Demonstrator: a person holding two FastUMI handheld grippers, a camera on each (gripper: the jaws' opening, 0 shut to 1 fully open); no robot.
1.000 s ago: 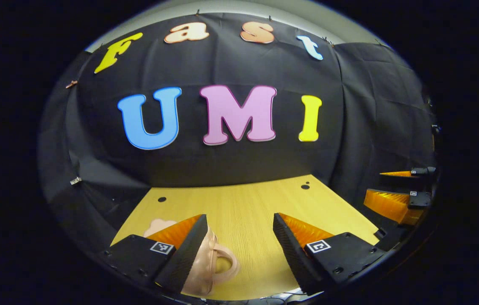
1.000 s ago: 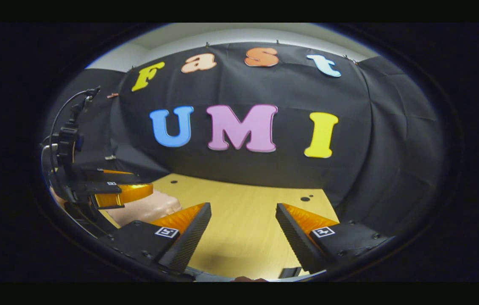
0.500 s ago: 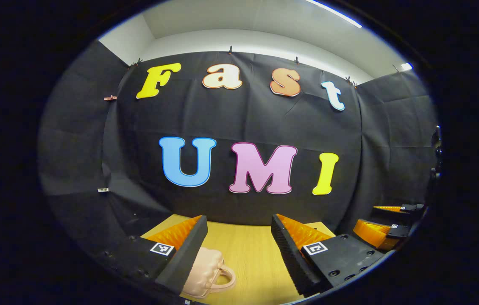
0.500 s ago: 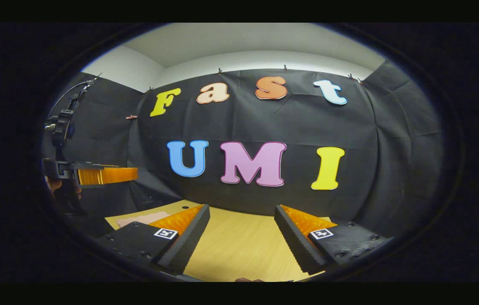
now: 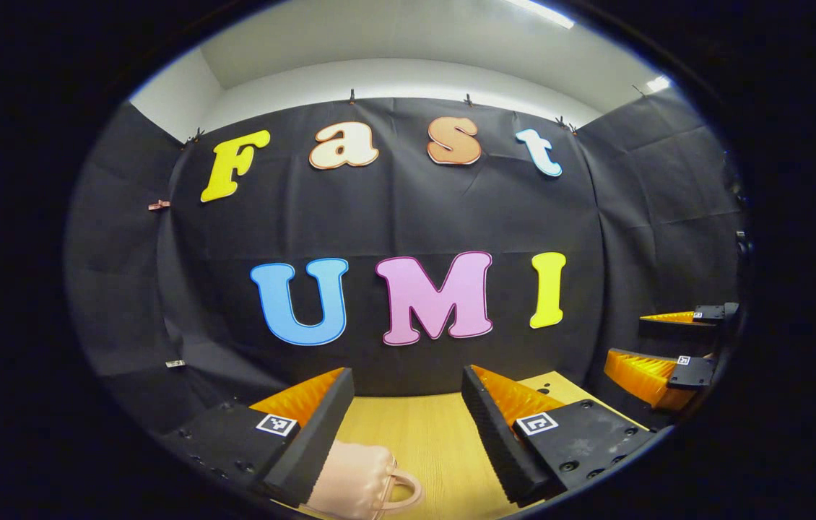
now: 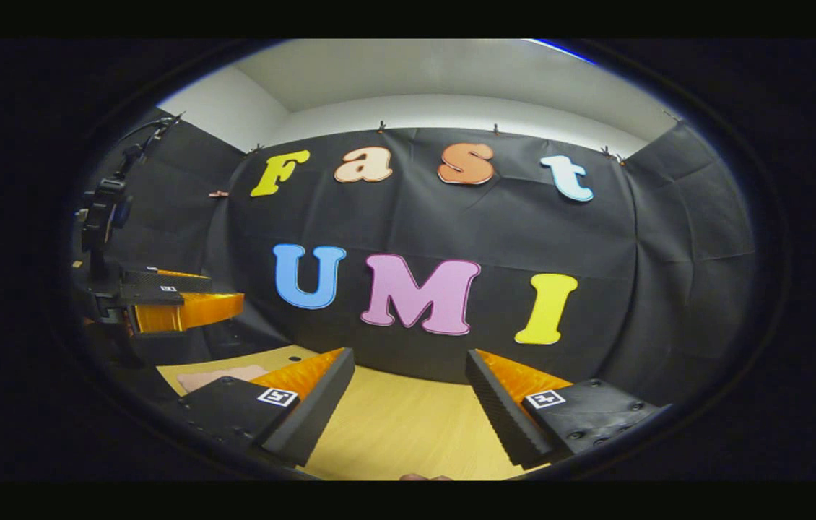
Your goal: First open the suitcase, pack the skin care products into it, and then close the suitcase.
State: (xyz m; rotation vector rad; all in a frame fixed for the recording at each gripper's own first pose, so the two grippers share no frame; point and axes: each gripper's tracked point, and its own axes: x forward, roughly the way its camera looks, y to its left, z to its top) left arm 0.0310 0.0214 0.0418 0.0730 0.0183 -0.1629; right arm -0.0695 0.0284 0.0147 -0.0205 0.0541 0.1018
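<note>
below the left claw (image 5: 404, 426), low on the wooden tabletop (image 5: 437, 448), sits the small pink suitcase (image 5: 354, 480) with its loop handle (image 5: 402, 490) facing right. both the left claw and the right claw (image 6: 408, 404) gape wide and hold nothing. the case looks light, with a smooth puffed shell that may slip; the handle or lid edge seems the better hold. no brand or label is legible on it.

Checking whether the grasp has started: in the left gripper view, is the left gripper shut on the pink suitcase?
No, the left gripper is open, its fingers wide apart, with the pink suitcase on the wooden table below the left finger.
</note>
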